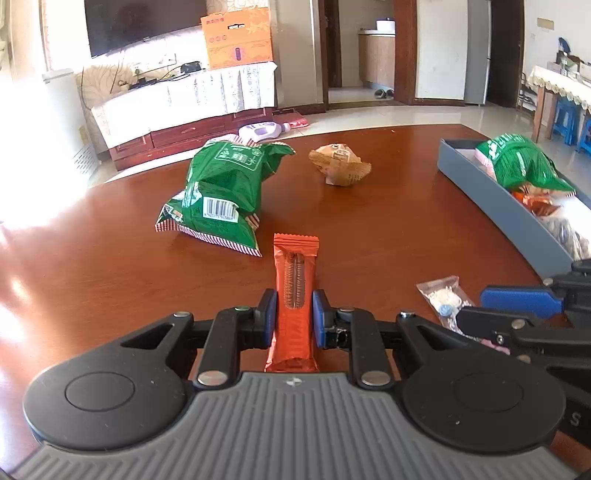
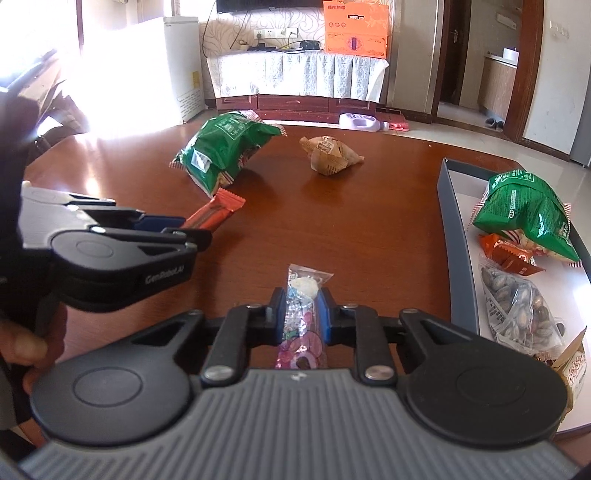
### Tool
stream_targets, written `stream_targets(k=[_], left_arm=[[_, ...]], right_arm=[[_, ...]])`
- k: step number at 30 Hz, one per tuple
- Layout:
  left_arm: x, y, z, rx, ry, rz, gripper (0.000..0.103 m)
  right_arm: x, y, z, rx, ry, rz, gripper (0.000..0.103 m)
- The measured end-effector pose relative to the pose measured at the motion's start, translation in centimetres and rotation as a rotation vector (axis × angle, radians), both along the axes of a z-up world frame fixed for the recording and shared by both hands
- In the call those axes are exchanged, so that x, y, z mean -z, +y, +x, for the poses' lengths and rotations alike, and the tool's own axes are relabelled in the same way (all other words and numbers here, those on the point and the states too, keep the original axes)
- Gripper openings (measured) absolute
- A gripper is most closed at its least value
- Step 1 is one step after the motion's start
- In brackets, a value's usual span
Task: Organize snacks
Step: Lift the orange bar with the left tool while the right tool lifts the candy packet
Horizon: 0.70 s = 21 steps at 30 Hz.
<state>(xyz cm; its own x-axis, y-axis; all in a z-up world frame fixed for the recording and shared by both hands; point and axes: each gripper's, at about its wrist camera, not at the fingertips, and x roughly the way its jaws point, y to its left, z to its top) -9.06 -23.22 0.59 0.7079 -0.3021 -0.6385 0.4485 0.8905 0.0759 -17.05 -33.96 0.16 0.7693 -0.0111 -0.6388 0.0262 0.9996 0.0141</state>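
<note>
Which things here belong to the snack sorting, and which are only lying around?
Job: orange wafer bar in left gripper; clear candy packet in right gripper; green bag, brown packet, grey tray.
Not job: orange box, white bottle on floor.

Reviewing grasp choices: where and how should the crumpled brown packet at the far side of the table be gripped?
Probably by the brown packet's flattened crimped tail, pointing right; come from the near side with jaws across that thin flap. Its bulging body looks too wide and slippery.

Sunlit tiled floor; wall-mounted TV; cabinet
</note>
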Motion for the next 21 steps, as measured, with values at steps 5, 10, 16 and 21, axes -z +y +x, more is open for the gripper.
stream_targets(k=[5,10,16,21], left_arm=[[-0.4,-0.1,0.2,-0.011,-0.001,-0.01,0.024],[-0.7,-1.1,0.1,0.0,-0.011,-0.009,0.024],[-0.7,-2.0,0.0,0.018,-0.012,0.002,0.024],[-0.4,-2.0,0.2,0.018,-0.001,0.006,0.024]], right_arm=[[-0.4,0.0,-0.4,-0.003,-0.016,0.006,0.021],[-1.1,-0.3,-1.0,0.003,-0.041,0.008,0.021],[-1.8,-0.4,-1.6,-0.004,-0.064,0.012,0.021],[-2.1,-0.5,-1.7,-0.009,-0.073,0.018,0.021]])
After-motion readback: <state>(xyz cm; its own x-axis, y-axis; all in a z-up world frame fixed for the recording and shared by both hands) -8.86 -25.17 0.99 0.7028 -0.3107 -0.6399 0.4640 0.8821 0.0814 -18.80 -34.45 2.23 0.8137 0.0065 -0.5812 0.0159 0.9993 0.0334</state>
